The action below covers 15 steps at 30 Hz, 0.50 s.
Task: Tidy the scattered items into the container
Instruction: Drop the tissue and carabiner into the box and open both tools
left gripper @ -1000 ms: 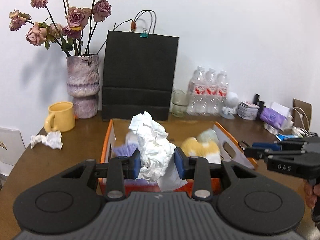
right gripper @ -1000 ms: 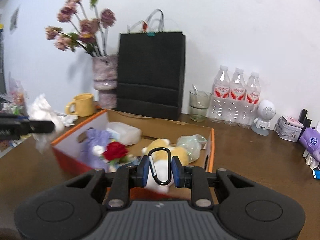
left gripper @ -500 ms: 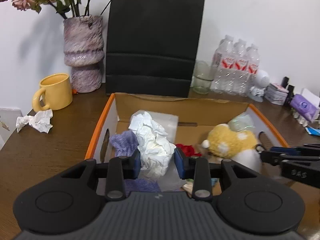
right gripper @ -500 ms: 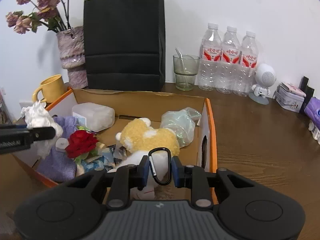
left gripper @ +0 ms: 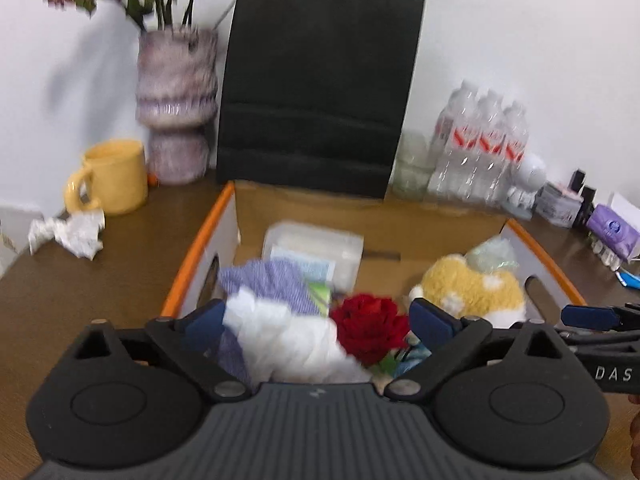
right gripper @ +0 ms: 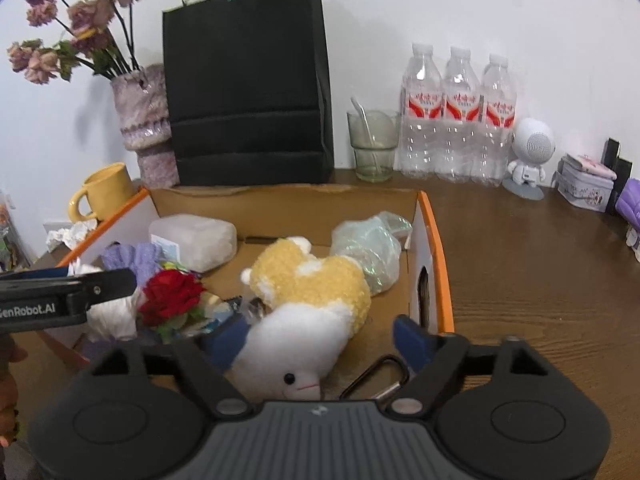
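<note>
The orange-rimmed cardboard box [left gripper: 192, 252] [right gripper: 434, 236] holds a yellow and white plush toy [right gripper: 308, 292], a red rose [left gripper: 366, 330], purple cloth [left gripper: 272, 284], a plastic bag [right gripper: 368, 246] and a translucent tub [right gripper: 192, 240]. My left gripper [left gripper: 318, 322] is open over the box, with the crumpled white tissue [left gripper: 292, 344] lying loose between its fingers. My right gripper [right gripper: 320, 338] is open over the box's near right corner. The black carabiner [right gripper: 374, 378] lies in the box below it.
Another crumpled tissue [left gripper: 72, 232] lies on the wooden table by a yellow mug [left gripper: 112, 178]. Behind the box stand a vase of dried roses [left gripper: 176, 104], a black paper bag [left gripper: 316, 84], a glass [right gripper: 372, 146], three water bottles [right gripper: 460, 116] and a small white robot figure [right gripper: 530, 156].
Both grippers have opened. The left one let go of the white tissue and the right one let go of the carabiner, which dropped into the box.
</note>
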### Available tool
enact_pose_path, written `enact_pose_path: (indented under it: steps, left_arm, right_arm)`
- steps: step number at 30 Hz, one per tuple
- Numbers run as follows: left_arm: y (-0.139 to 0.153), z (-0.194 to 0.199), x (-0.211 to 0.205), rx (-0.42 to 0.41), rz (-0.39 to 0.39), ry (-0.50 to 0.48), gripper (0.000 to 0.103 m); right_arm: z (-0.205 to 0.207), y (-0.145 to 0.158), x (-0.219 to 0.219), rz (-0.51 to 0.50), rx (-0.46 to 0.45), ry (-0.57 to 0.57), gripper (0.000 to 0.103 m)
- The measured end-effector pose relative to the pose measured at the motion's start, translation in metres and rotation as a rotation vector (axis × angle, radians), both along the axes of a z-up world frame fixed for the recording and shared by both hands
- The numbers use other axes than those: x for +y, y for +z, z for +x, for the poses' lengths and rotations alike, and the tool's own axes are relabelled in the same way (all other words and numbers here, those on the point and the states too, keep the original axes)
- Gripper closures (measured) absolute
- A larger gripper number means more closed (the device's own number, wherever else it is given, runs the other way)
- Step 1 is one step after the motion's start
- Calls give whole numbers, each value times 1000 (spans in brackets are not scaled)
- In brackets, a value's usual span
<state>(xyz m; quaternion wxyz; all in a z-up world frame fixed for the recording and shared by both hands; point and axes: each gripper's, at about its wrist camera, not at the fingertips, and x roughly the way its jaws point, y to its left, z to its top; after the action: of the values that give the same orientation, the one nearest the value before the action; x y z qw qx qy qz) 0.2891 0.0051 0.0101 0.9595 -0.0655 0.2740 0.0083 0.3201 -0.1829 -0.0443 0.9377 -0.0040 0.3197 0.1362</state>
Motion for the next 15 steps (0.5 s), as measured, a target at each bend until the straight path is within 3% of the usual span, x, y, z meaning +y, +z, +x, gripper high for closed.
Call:
enact_pose_path:
  steps: [3, 15]
  left_arm:
    - [8, -10, 0, -40, -21, -1, 0]
    - [20, -65, -1, -87, 13, -31, 0]
  right_arm:
    - [-12, 7, 1, 5, -43, 11, 0]
    - [-71, 22, -15, 44, -138, 4, 0]
